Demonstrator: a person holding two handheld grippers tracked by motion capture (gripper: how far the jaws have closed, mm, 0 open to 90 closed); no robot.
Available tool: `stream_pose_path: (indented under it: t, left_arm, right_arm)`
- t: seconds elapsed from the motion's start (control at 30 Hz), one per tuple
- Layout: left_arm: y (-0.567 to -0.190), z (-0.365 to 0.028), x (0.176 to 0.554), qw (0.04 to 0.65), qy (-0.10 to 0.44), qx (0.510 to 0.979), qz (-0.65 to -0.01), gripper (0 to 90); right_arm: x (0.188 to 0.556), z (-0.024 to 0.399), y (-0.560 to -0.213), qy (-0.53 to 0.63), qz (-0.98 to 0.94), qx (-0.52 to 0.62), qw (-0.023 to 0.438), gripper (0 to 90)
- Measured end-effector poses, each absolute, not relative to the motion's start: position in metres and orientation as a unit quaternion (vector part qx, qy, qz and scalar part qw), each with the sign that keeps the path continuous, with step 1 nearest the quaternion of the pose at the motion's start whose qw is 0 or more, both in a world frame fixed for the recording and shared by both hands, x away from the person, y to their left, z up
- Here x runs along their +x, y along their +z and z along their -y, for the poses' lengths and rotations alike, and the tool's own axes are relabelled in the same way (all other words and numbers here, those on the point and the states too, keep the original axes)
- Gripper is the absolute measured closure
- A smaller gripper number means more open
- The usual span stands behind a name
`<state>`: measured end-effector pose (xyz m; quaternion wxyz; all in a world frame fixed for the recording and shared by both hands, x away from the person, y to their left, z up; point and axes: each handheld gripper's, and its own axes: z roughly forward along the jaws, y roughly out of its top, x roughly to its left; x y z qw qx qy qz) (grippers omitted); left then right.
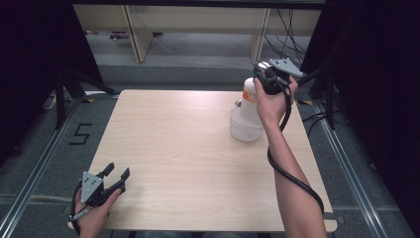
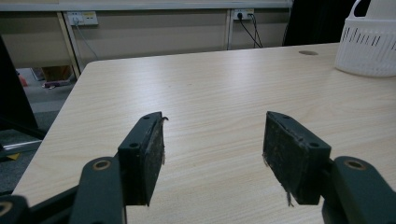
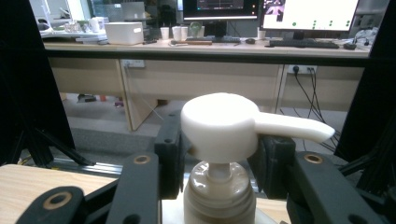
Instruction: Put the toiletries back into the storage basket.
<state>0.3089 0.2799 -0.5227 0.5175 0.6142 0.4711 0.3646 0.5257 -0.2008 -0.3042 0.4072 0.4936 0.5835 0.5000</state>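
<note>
Pump bottle (image 1: 249,101) stands in white basket (image 1: 245,126) near surface's (image 1: 188,158) far right edge. Right tongs (image 3: 219,154) clamp pump head; left tongs (image 2: 212,154) gape empty at near left corner. Risk: lifting snags basket, tipping it.

The table (image 1: 198,163) serves as the landmark. A basket (image 1: 245,130) stands on it, toward its far right part, and a pump bottle (image 1: 249,96) stands upright in that basket. The right gripper (image 1: 265,79) is above the table's far right edge, its 2 jaws on either side of the bottle just below the pump head (image 3: 219,126), the spout (image 3: 294,127) pointing to the right in the right gripper view. The left gripper (image 1: 116,174) sits at the table's near left corner, resting at its edge, jaws apart and aimed across the tabletop. Behind the table, past its far edge, stand desks (image 1: 198,20). On the floor left of the table lies a marking 5 (image 1: 80,134).
</note>
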Motion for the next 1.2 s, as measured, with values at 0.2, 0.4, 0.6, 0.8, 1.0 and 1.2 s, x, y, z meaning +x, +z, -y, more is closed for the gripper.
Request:
stream_pose_path:
  t: [0.2,0.4,0.6,0.8,1.0,1.2]
  left_arm:
    - [-0.523,-0.280,0.309,0.517,0.365,0.614,-0.472,37.8]
    - [-0.523,-0.280,0.309,0.518,0.364,0.614,-0.471,37.8]
    - [-0.523,-0.280,0.309,0.518,0.364,0.613,-0.472,37.8]
    - [-0.523,-0.280,0.309,0.518,0.364,0.613,-0.472,37.8]
    - [-0.523,-0.280,0.308,0.518,0.364,0.611,-0.475,37.8]
    - [-0.523,-0.280,0.308,0.519,0.364,0.611,-0.475,37.8]
  right_arm:
    - [0.526,0.201,-0.311,0.495,-0.589,0.497,0.401,59.9]
    - [0.526,0.200,-0.317,0.494,-0.590,0.498,0.399,59.9]
    - [0.527,0.199,-0.322,0.493,-0.595,0.500,0.391,59.9]
    - [0.527,0.200,-0.326,0.492,-0.597,0.500,0.391,59.9]
    - [0.527,0.200,-0.331,0.487,-0.599,0.503,0.388,59.9]
    - [0.527,0.198,-0.336,0.487,-0.599,0.507,0.384,59.8]
